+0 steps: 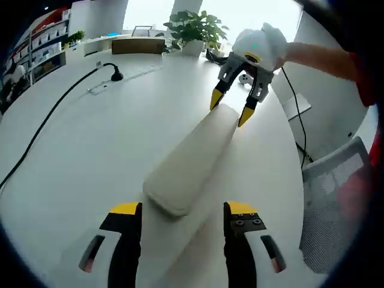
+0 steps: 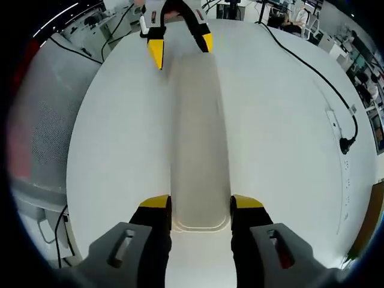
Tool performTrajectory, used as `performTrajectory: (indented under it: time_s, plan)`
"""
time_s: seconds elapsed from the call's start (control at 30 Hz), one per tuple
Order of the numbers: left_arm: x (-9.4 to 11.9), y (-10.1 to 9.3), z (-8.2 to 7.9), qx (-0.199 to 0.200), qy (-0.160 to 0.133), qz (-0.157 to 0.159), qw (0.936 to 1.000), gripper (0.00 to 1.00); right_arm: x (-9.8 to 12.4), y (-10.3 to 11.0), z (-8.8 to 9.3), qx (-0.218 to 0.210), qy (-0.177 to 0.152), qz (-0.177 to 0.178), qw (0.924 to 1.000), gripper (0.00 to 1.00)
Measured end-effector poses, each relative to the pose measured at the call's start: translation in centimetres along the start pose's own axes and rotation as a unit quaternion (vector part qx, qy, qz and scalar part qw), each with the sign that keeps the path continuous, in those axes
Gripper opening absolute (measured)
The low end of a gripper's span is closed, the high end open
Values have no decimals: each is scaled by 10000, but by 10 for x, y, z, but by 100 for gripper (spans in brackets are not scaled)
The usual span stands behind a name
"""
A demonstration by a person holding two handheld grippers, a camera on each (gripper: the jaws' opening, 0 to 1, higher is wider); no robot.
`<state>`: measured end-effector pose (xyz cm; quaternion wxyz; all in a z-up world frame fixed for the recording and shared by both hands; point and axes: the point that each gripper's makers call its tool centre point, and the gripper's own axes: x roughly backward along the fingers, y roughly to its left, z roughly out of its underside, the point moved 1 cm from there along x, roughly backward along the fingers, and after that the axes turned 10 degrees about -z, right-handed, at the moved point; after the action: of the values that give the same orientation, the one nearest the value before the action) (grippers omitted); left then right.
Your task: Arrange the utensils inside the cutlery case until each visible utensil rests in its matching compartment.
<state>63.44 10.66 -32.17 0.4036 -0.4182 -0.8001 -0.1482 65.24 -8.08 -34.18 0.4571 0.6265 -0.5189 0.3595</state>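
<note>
Straddling each end of the closed case on the worktop, both wide claws, left and right, are poised; opening is judged next.

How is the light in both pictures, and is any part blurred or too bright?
Left gripper view: the windows behind the plant are washed out white; the case looks soft, slightly blurred. Right gripper view: even light, a faint shadow beside the case, and the table edge bends from the fisheye lens.

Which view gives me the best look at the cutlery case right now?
The right gripper view: the closed cutlery case runs straight and centred, end to end. The left gripper view shows the case slanted, near end blurred.
</note>
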Motion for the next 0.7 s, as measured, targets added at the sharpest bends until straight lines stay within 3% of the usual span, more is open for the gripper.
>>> performTrajectory:
  time_s: [0.07,0.23,0.33,0.4,0.5,0.6,0.67,0.7]
  plan:
    - [1,-7,-2,178,-97,105,9997,58,-1,1,-2,29,15,-11,10000,37]
    - [-2,-5,-1,131,-92,-91,9998,58,-1,6,-1,8,77,-48,10000,37]
    - [-2,1,-1,468,-64,-168,9987,57,1,8,-1,-95,67,-31,9999,37]
    - [0,8,-5,769,-193,-316,9964,58,5,13,-7,-381,-280,-82,9989,40]
    - [6,12,-10,1458,-408,-209,9883,65,15,6,-9,-874,-786,106,9930,60]
    - [12,21,-14,2061,-626,-306,9760,66,27,10,-11,-1513,-1398,103,9785,55]
    - [16,27,-20,2678,-834,-329,9593,66,39,5,-9,-2115,-2039,318,9553,57]
    - [17,29,-22,2913,-940,-350,9514,66,44,2,-6,-2675,-2433,416,9314,57]
